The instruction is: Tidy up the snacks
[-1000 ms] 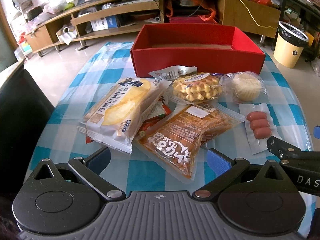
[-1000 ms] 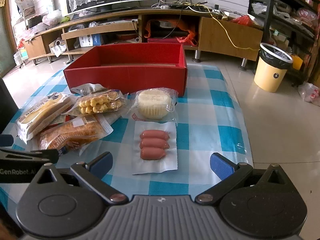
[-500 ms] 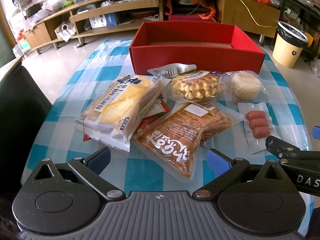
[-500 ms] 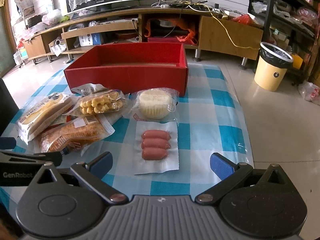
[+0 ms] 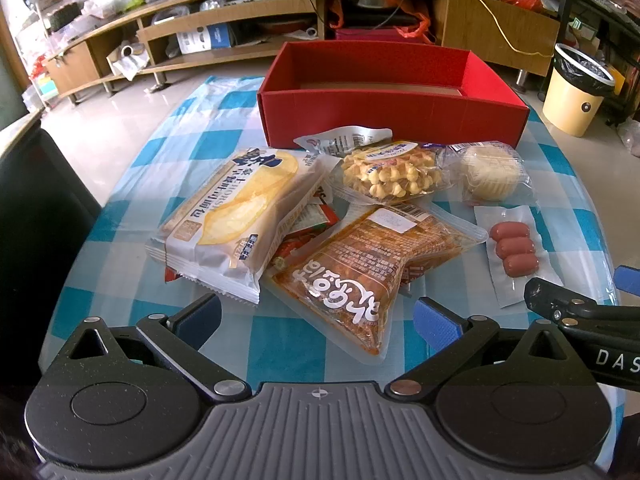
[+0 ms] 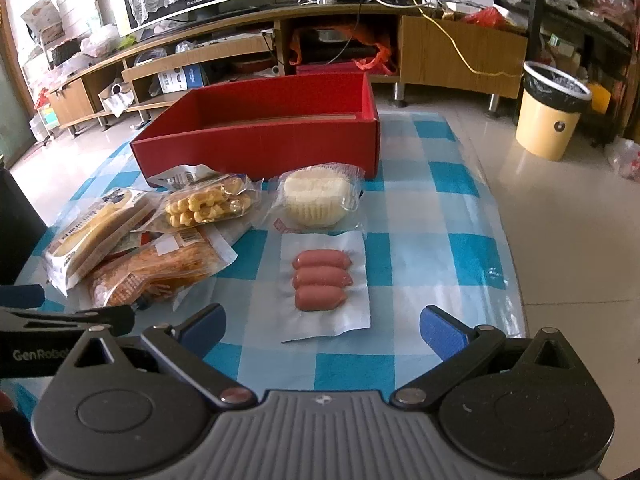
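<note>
An empty red box (image 5: 392, 116) (image 6: 256, 148) stands at the far side of the checked table. In front of it lie a bread pack (image 5: 236, 216) (image 6: 92, 232), a waffle pack (image 5: 392, 172) (image 6: 208, 204), an orange snack pouch (image 5: 360, 272) (image 6: 156, 268), a cupcake pack (image 5: 492, 176) (image 6: 316, 200) and a sausage pack (image 5: 516, 248) (image 6: 320, 280). My left gripper (image 5: 316, 320) is open just short of the orange pouch. My right gripper (image 6: 322, 326) is open just short of the sausage pack. Neither holds anything.
The blue-and-white tablecloth (image 6: 416, 200) has bare room right of the sausages, near the table's right edge. A dark chair back (image 5: 36, 216) stands at the left. A yellow bin (image 6: 552, 120) and a low wooden TV cabinet (image 6: 460, 52) are beyond on the floor.
Both grippers have drawn back slightly from the table, so the snacks and box sit a little farther off. Nothing on the table has moved.
</note>
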